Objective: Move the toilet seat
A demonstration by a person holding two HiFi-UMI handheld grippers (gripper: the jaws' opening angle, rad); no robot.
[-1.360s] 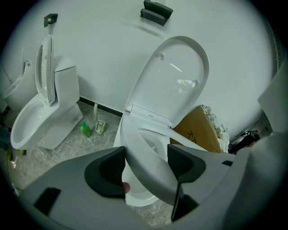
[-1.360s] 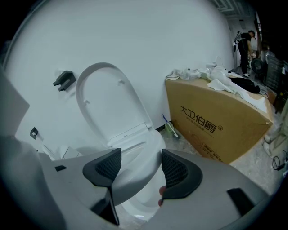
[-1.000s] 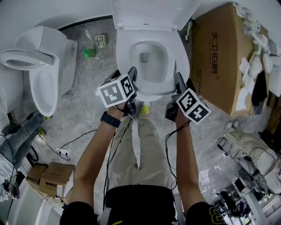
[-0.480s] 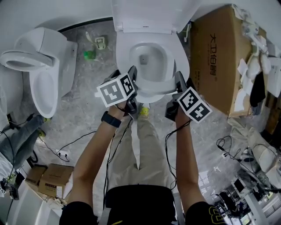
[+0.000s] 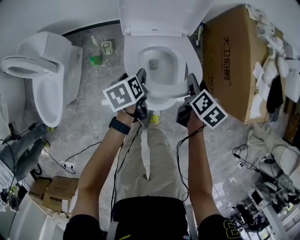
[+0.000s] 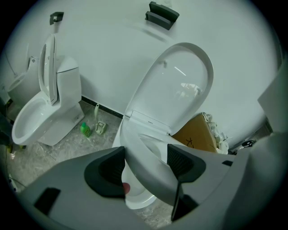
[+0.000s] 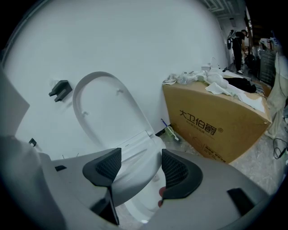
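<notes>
The white toilet stands straight ahead, its lid (image 5: pixel 159 14) upright against the wall and its bowl (image 5: pixel 159 61) open. The toilet seat (image 5: pixel 161 96) lies over the rim. My left gripper (image 5: pixel 133 78) is shut on the seat's front left part, and my right gripper (image 5: pixel 194 84) is shut on its front right part. In the left gripper view the seat's edge (image 6: pixel 144 175) fills the space between the dark pads (image 6: pixel 110 168). The right gripper view shows the same, with the seat (image 7: pixel 132 177) wedged between the pads (image 7: pixel 175 173) and the lid (image 7: pixel 105 108) behind.
A second white toilet (image 5: pixel 47 79) with its seat raised stands at the left. A large cardboard box (image 5: pixel 234 61) piled with cloths is close on the right. A green bottle (image 5: pixel 96 59) and small items lie by the wall. Cables (image 5: pixel 70 159) and a small carton (image 5: pixel 51 187) lie on the floor.
</notes>
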